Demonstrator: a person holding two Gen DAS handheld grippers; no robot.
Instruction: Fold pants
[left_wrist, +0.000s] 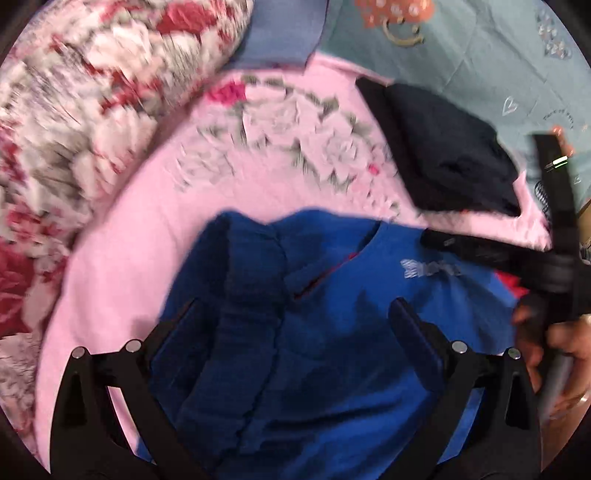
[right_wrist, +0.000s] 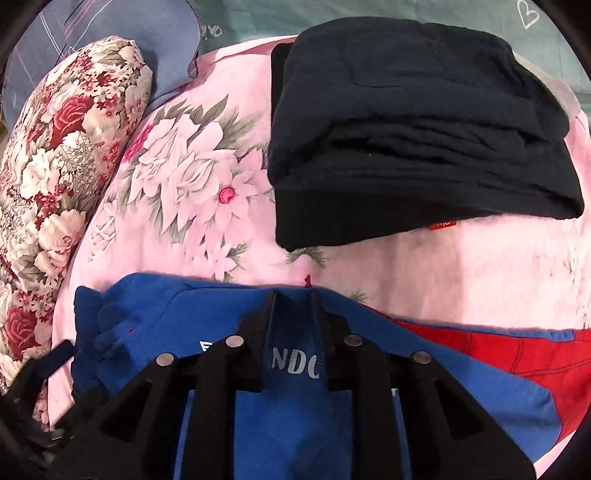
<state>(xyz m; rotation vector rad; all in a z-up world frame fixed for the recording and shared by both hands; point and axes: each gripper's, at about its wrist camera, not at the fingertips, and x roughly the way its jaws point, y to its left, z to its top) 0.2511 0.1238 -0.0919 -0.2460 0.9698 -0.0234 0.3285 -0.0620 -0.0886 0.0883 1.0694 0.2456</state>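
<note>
Blue pants (left_wrist: 314, 332) with a grey printed logo lie bunched on a pink floral sheet (left_wrist: 147, 229). My left gripper (left_wrist: 295, 317) is open, its fingers spread wide over the pants' rumpled waist area. In the right wrist view the same blue pants (right_wrist: 295, 398) fill the bottom, and my right gripper (right_wrist: 293, 299) is nearly closed, pinching the far edge of the blue fabric between its fingers. The right gripper also shows in the left wrist view (left_wrist: 480, 251), reaching in from the right.
A folded dark navy garment (right_wrist: 417, 140) lies on the sheet beyond the pants, also in the left wrist view (left_wrist: 450, 147). A red-and-white floral pillow (right_wrist: 55, 166) lies at left. A red spider-web print cloth (right_wrist: 517, 354) lies under the pants at right. Teal bedding (left_wrist: 461, 44) lies behind.
</note>
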